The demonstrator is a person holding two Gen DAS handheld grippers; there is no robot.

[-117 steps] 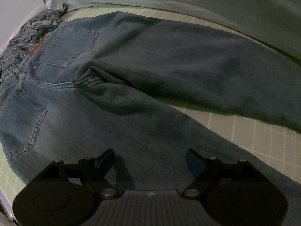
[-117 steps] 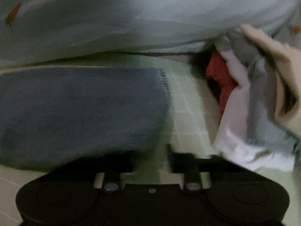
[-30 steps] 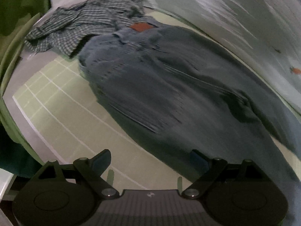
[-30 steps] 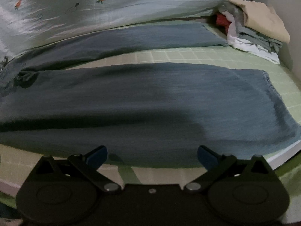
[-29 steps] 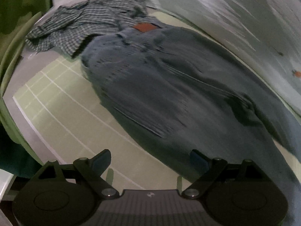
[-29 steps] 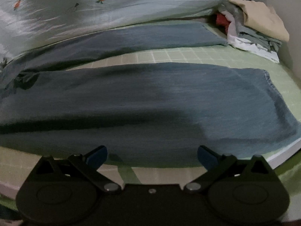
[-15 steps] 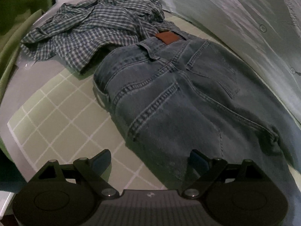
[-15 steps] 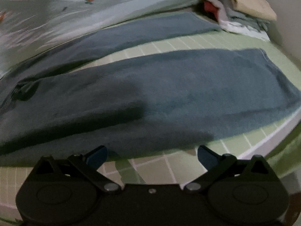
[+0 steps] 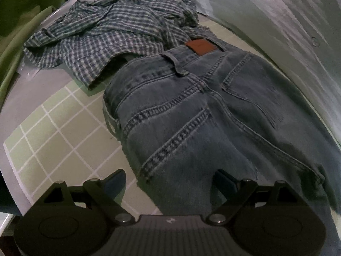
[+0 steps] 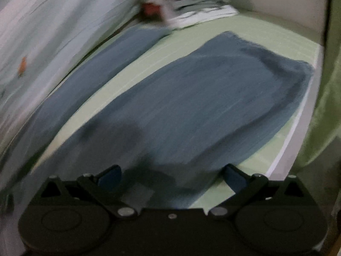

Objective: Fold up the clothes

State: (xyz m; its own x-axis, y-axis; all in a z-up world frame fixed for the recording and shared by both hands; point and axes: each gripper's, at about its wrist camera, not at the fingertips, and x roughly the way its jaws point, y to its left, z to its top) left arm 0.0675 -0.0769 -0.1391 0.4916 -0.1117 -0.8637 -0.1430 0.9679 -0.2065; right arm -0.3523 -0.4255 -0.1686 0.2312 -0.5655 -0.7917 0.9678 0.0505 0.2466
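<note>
Blue jeans lie flat on the green checked mat, back pockets up, with a brown leather patch at the waistband. My left gripper hangs open just above the seat, near the jeans' left edge, with nothing between its fingers. In the blurred right wrist view both legs stretch away across the mat. The near leg runs toward its hem at the mat's right edge. My right gripper stands open over that near leg, holding nothing.
A crumpled blue checked shirt lies against the waistband at the back left. A pale quilt with carrot prints runs along the far side. Folded clothes are stacked beyond the leg hems. Green cloth hangs past the mat's right edge.
The left gripper moved toward the waistband, so the pockets and patch are nearer and sharper. The right gripper rolled and swung, so the legs now run diagonally toward the upper right.
</note>
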